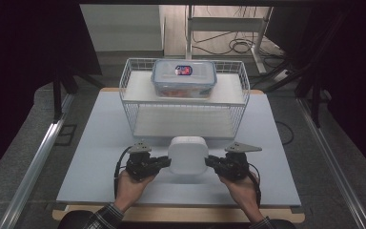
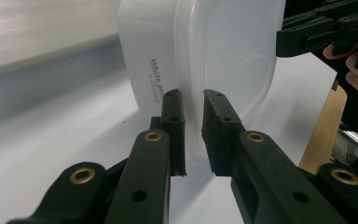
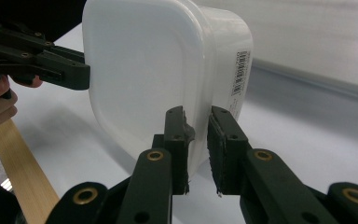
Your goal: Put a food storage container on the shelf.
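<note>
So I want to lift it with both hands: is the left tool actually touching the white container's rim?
Touching. In the left gripper view the left tool pinches the white container at its rim.

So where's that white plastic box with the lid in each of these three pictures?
High view: the white box sits low centre, between the left gripper and right gripper.
Left gripper view: top centre, its rim pinched in the jaws.
Right gripper view: upper centre, rim pinched likewise.
Shared landmark: the pale table.
</note>
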Available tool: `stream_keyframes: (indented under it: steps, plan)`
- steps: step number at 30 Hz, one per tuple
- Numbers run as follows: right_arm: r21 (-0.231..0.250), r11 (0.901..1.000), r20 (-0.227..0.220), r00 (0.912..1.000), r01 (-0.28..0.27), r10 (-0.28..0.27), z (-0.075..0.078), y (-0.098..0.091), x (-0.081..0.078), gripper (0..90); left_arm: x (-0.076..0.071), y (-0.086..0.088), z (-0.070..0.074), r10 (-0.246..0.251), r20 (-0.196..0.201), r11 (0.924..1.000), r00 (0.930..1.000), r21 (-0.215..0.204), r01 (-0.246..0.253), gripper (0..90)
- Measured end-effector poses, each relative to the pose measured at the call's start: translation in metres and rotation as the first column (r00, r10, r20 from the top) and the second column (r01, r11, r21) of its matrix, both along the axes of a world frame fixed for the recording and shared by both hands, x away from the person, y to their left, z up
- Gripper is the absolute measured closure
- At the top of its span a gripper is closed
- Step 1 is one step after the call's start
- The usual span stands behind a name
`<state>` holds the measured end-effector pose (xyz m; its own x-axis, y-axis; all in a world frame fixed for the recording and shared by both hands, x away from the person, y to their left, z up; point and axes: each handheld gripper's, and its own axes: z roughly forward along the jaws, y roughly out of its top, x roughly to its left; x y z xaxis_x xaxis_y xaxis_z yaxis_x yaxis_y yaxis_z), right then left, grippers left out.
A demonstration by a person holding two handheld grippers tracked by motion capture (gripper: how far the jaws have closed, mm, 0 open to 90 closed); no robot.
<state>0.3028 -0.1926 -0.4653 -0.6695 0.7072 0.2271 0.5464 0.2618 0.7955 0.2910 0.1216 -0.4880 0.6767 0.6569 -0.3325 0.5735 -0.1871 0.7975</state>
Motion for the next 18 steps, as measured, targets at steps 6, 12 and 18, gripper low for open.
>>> stream_keyframes:
  steps: [6,12,18]
  plan:
    - [0.007,1.0,0.031,0.9995,-0.006,0.006,0.009,0.003,0.002,78.3,0.0,0.003,0.012,0.008,0.029,0.9999,0.9995,0.007,-0.009,80.3]
    - [0.01,0.9999,0.059,0.9982,-0.011,0.011,0.022,0.007,0.006,78.3,0.003,0.006,0.026,0.022,0.056,0.9997,0.9982,0.005,-0.023,80.3]
    - [0.025,0.9996,0.09,0.9959,-0.015,0.013,0.041,0.011,0.013,78.3,0.008,0.01,0.047,0.027,0.093,0.9996,0.9953,0.006,-0.028,80.3]
